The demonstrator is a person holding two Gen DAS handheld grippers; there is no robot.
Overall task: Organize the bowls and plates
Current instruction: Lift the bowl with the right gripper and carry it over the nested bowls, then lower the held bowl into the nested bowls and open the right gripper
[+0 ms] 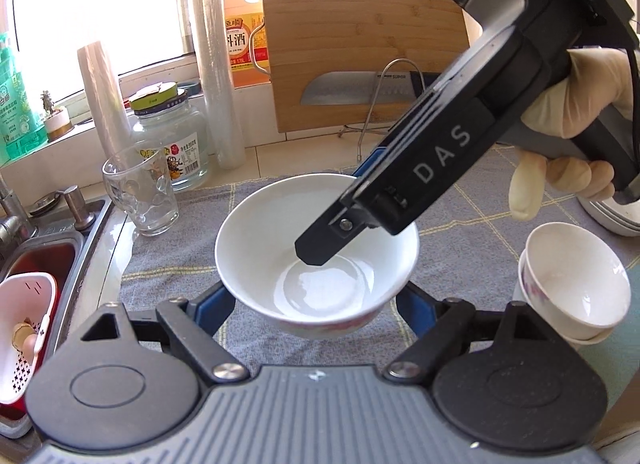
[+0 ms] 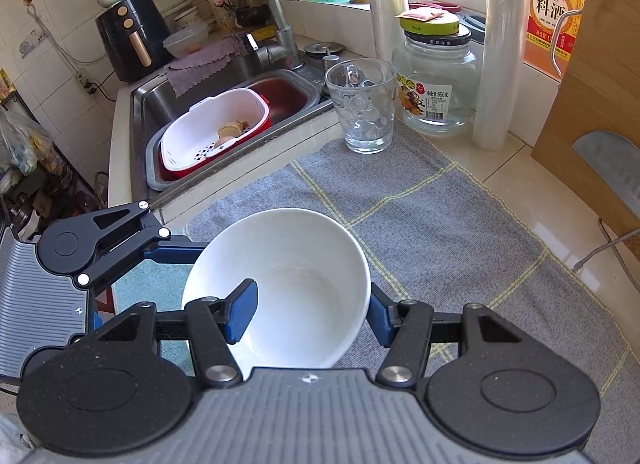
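On my far left the sink [image 2: 224,103] holds a white colander [image 2: 216,127] sitting in a red basin, with the faucet [image 2: 276,23] behind it. Just right of the sink edge a clear glass tumbler [image 2: 362,103] stands on the corner of the grey checked cloth [image 2: 440,223], and a glass jar [image 2: 438,91] with a green lid is close beside it. Over the middle of that cloth I have the white bowl [image 1: 312,252], gripped by both tools at once. My left gripper [image 1: 316,304] clamps its outer wall from either side, its blue pads pressed against the porcelain. My right gripper [image 2: 312,316] pinches the rim: one blue finger [image 2: 242,314] sits inside the bowl, the other outside against the wall. The bowl looks tilted and lifted off the cloth. Further right a stack of smaller white bowls [image 1: 572,284] rests on the cloth, tipped. Behind, a wooden cutting board [image 1: 360,51] leans against the wall with a cleaver [image 1: 352,89] in front
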